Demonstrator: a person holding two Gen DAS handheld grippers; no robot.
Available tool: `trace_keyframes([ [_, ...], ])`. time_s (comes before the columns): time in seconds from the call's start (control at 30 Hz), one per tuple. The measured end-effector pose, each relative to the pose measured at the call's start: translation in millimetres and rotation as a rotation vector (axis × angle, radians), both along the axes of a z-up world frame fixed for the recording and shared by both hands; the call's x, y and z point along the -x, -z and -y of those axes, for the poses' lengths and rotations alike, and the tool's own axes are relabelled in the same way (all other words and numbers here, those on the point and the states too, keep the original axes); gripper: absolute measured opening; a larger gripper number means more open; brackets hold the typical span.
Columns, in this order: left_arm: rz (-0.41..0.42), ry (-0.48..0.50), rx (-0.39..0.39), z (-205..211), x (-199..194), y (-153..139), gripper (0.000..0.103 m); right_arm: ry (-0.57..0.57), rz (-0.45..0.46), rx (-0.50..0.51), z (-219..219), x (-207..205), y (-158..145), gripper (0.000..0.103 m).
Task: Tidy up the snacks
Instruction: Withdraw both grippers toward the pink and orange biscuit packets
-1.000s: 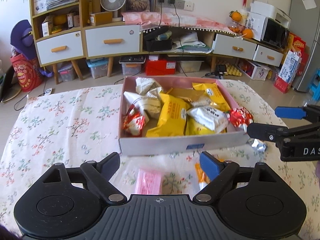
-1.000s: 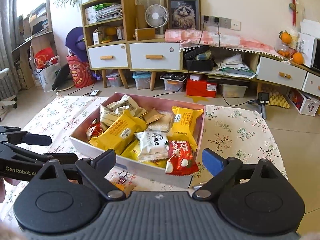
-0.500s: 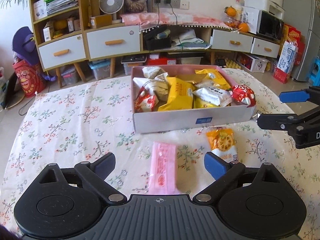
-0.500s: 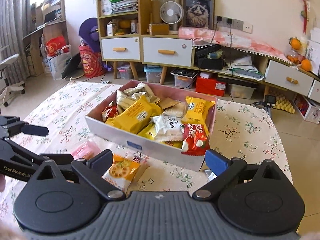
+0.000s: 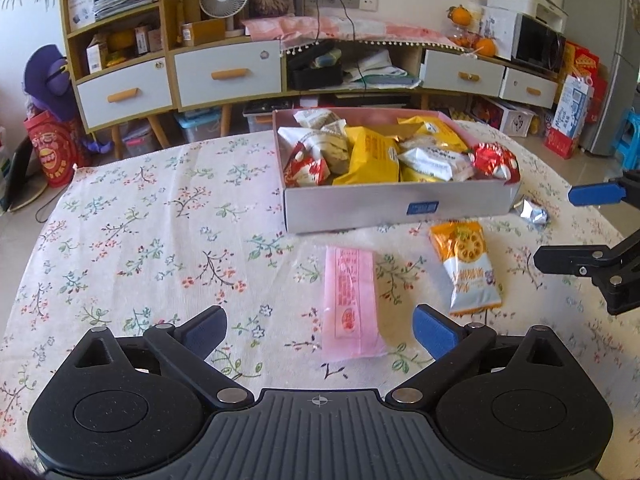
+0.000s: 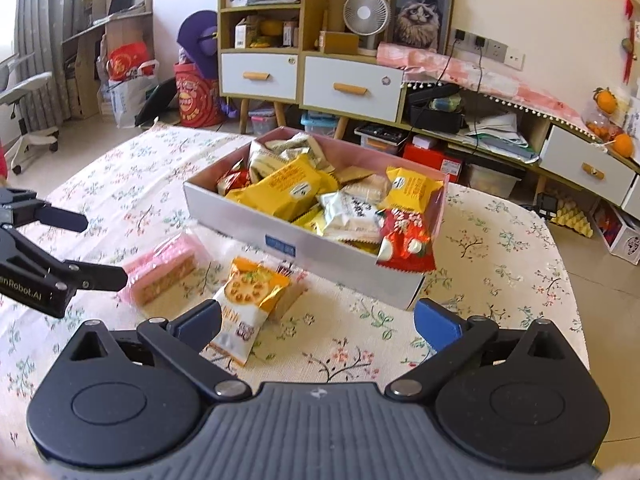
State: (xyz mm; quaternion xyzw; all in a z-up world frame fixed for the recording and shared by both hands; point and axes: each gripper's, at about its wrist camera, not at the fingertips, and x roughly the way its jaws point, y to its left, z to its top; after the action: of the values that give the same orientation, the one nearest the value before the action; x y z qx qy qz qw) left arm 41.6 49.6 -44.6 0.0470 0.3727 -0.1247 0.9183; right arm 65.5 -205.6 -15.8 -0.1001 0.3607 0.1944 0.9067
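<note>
With both the left hand-held gripper (image 5: 320, 326) and right hand-held gripper (image 6: 318, 316) opening wide and empty, the pink wafer packet (image 5: 352, 300), at lower centre on the surface (image 5: 140, 240), is judged light, crushable and best pinched across its narrow sides.

1. A box (image 5: 400, 208) full of snack packets sits on the table (image 5: 140, 240), toward its far side.
2. Just near of the box, two packets lie flat on the table: a wafer bar (image 5: 352, 300) on the left and a biscuit packet (image 5: 466, 264) to its right, apart from each other.
3. A small foil wrapper (image 5: 532, 212) lies at the box's right near corner.
4. One packet (image 6: 406, 240) hangs over the box's right end.
5. Behind the table, cabinets (image 5: 228, 74) line the far wall.
</note>
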Motion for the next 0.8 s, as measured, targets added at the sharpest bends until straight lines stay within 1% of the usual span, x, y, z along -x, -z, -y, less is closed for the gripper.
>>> trace_keyframes([
  [0.1,0.005,0.020,-0.013,-2,1,9,0.100,-0.010,-0.004,0.014,-3,1,4,0.103],
  [0.2,0.009,0.031,-0.006,-5,2,18,0.100,-0.027,-0.009,0.014,-5,3,8,0.103],
  [0.43,0.021,0.087,-0.043,-1,0,34,0.100,-0.087,-0.036,0.001,-13,6,19,0.103],
  [0.6,0.035,0.106,-0.051,6,-3,35,0.100,-0.099,-0.065,-0.015,-20,5,24,0.103],
  [0.8,0.038,0.103,-0.057,15,-12,35,0.100,-0.074,-0.078,-0.041,-29,0,24,0.103],
])
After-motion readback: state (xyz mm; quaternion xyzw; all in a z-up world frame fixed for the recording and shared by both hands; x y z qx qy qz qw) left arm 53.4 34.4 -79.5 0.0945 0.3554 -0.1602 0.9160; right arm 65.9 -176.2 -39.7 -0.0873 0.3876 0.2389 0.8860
